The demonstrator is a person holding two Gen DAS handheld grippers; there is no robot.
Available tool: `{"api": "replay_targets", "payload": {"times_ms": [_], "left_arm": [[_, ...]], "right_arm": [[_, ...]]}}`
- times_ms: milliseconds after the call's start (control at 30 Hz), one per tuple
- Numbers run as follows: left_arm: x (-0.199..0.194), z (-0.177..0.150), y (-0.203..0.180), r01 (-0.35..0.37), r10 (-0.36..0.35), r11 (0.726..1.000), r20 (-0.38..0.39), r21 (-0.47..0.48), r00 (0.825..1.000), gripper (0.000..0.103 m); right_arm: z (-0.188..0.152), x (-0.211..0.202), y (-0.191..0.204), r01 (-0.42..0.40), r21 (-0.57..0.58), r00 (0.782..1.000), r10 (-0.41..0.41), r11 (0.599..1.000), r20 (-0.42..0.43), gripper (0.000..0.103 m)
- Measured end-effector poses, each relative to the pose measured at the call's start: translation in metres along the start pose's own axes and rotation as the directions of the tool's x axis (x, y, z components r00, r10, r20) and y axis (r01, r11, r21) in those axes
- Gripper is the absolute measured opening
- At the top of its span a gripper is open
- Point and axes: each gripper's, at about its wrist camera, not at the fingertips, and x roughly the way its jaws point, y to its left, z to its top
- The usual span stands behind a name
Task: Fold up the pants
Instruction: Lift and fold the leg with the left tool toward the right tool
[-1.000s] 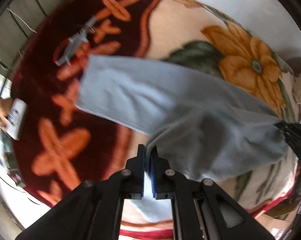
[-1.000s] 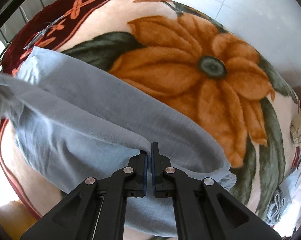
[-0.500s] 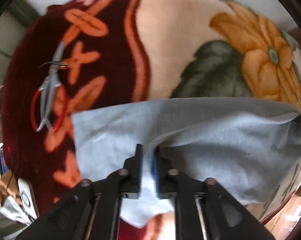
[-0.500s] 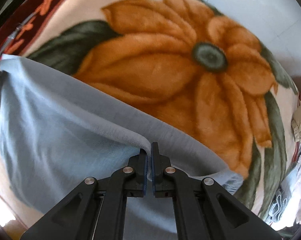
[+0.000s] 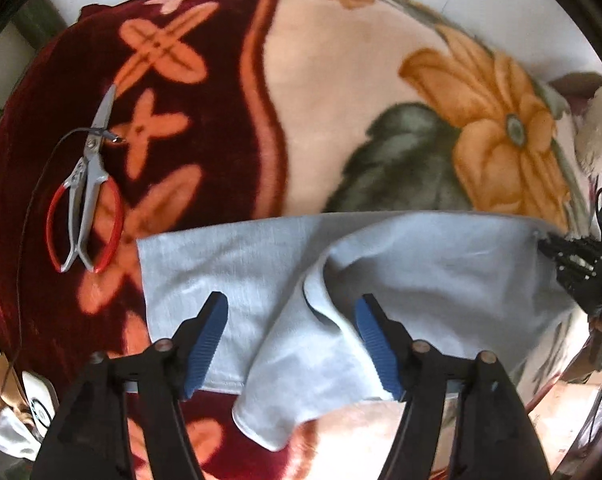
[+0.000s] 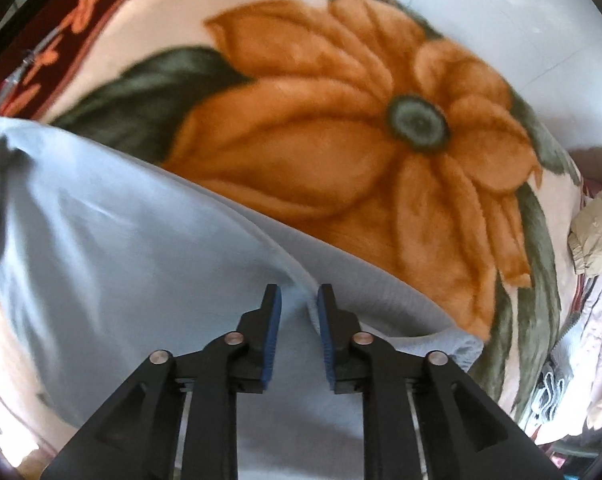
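The light blue pants (image 5: 401, 264) lie folded over on the flowered blanket (image 5: 333, 120). My left gripper (image 5: 293, 312) is wide open above them, with a loose raised fold between its fingers. In the right wrist view the pants (image 6: 113, 248) fill the lower left. My right gripper (image 6: 299, 300) is open by a small gap, with a ridge of the cloth between its blue pads, not pinched. The right gripper (image 5: 569, 256) also shows at the far right of the left wrist view, at the edge of the pants.
Red-handled pliers (image 5: 85, 208) and a thin black wire (image 5: 49, 152) lie on the dark red border of the blanket, left of the pants. Crumpled pale clothes (image 6: 597, 240) lie at the right edge of the bed. A white tiled wall (image 6: 501, 12) stands behind.
Both grippers carried the held cloth edge forward over the pants, then opened. The left opened wide, the right only slightly. The cloth dropped onto the lower layer.
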Motion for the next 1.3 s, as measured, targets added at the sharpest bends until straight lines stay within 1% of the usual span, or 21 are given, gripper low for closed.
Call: {"api": "replay_targets", "payload": {"times_ms": [67, 133, 300, 433, 467, 500, 633, 667, 700, 733, 767, 800, 833, 867, 933, 1067, 1100, 1133, 1200, 1267, 1300], "left_arm": [[-0.006, -0.010, 0.001, 0.002, -0.001, 0.999, 0.019, -0.039, 1.000, 0.071], [-0.007, -0.023, 0.002, 0.005, -0.002, 0.996, 0.033, -0.086, 0.999, 0.071], [0.008, -0.050, -0.014, 0.050, -0.044, 0.979, 0.036, -0.198, 0.998, 0.071], [0.025, -0.064, -0.034, 0.064, -0.059, 0.969, 0.027, -0.239, 0.998, 0.071], [0.032, -0.067, -0.039, 0.059, -0.058, 0.968, 0.012, -0.243, 0.998, 0.071], [0.040, -0.068, -0.044, 0.041, -0.042, 0.970, 0.000, -0.241, 0.999, 0.071], [0.065, -0.068, -0.048, -0.054, 0.044, 0.978, -0.050, -0.203, 0.998, 0.071], [0.068, -0.068, -0.047, -0.058, 0.047, 0.979, -0.060, -0.194, 0.997, 0.062], [0.070, -0.067, -0.044, -0.068, 0.057, 0.980, -0.066, -0.185, 0.996, 0.047], [0.069, -0.066, -0.040, -0.073, 0.062, 0.982, -0.070, -0.174, 0.996, 0.039], [0.067, -0.065, -0.036, -0.061, 0.050, 0.985, -0.070, -0.161, 0.996, 0.023], [0.065, -0.063, -0.032, -0.047, 0.037, 0.987, -0.072, -0.151, 0.997, 0.010], [0.061, -0.060, -0.025, -0.033, 0.022, 0.990, -0.080, -0.135, 0.997, 0.009], [0.057, -0.057, -0.021, -0.034, 0.024, 0.992, -0.082, -0.122, 0.996, 0.009], [0.046, -0.050, -0.009, -0.058, 0.052, 0.993, -0.059, -0.101, 0.997, 0.009], [0.036, -0.032, 0.024, -0.106, 0.103, 0.990, -0.034, -0.098, 0.994, 0.011], [0.035, -0.027, 0.032, -0.122, 0.120, 0.987, -0.033, -0.106, 0.992, 0.015], [0.035, -0.021, 0.044, -0.140, 0.138, 0.983, -0.030, -0.119, 0.990, 0.018], [0.032, -0.010, 0.063, -0.160, 0.162, 0.976, -0.004, -0.147, 0.987, 0.029], [0.030, -0.003, 0.075, -0.186, 0.188, 0.969, 0.001, -0.161, 0.982, 0.035], [0.030, -0.001, 0.079, -0.203, 0.206, 0.964, 0.000, -0.170, 0.979, 0.036]], "right_arm": [[0.004, -0.012, 0.015, -0.025, -0.010, 0.999, 0.025, 1.000, 0.025, 0.021], [0.007, -0.017, 0.031, -0.050, -0.026, 0.998, 0.051, 0.998, 0.029, 0.021], [0.007, -0.017, 0.068, -0.119, -0.044, 0.993, 0.119, 0.992, 0.001, 0.021], [0.000, -0.015, 0.087, -0.162, -0.026, 0.987, 0.161, 0.987, -0.021, 0.021], [-0.003, -0.014, 0.091, -0.165, -0.024, 0.986, 0.164, 0.986, -0.027, 0.021], [-0.005, -0.012, 0.094, -0.170, -0.023, 0.985, 0.169, 0.985, -0.031, 0.021], [-0.012, -0.010, 0.105, -0.176, -0.039, 0.984, 0.174, 0.984, -0.047, 0.021], [-0.013, -0.010, 0.107, -0.175, -0.044, 0.984, 0.172, 0.984, -0.048, 0.021], [-0.014, -0.010, 0.109, -0.176, -0.051, 0.984, 0.174, 0.983, -0.048, 0.021], [-0.014, -0.010, 0.110, -0.178, -0.055, 0.983, 0.176, 0.982, -0.048, 0.021], [-0.014, -0.010, 0.112, -0.181, -0.059, 0.983, 0.179, 0.982, -0.048, 0.021], [-0.014, -0.010, 0.113, -0.183, -0.062, 0.982, 0.180, 0.981, -0.049, 0.021], [-0.013, -0.010, 0.114, -0.186, -0.063, 0.982, 0.183, 0.981, -0.049, 0.021], [-0.012, -0.010, 0.115, -0.191, -0.065, 0.981, 0.188, 0.979, -0.048, 0.021], [-0.008, -0.010, 0.118, -0.196, -0.069, 0.980, 0.193, 0.978, -0.044, 0.021], [-0.001, -0.008, 0.124, -0.207, -0.072, 0.978, 0.205, 0.976, -0.043, 0.021], [0.001, -0.007, 0.127, -0.211, -0.073, 0.977, 0.209, 0.975, -0.044, 0.021], [0.003, -0.006, 0.130, -0.216, -0.077, 0.976, 0.213, 0.973, -0.045, 0.021], [0.006, -0.005, 0.135, -0.220, -0.089, 0.975, 0.217, 0.971, -0.047, 0.021], [0.011, -0.004, 0.142, -0.225, -0.110, 0.974, 0.221, 0.968, -0.048, 0.021], [0.013, -0.004, 0.145, -0.227, -0.122, 0.974, 0.223, 0.966, -0.048, 0.021]]}}
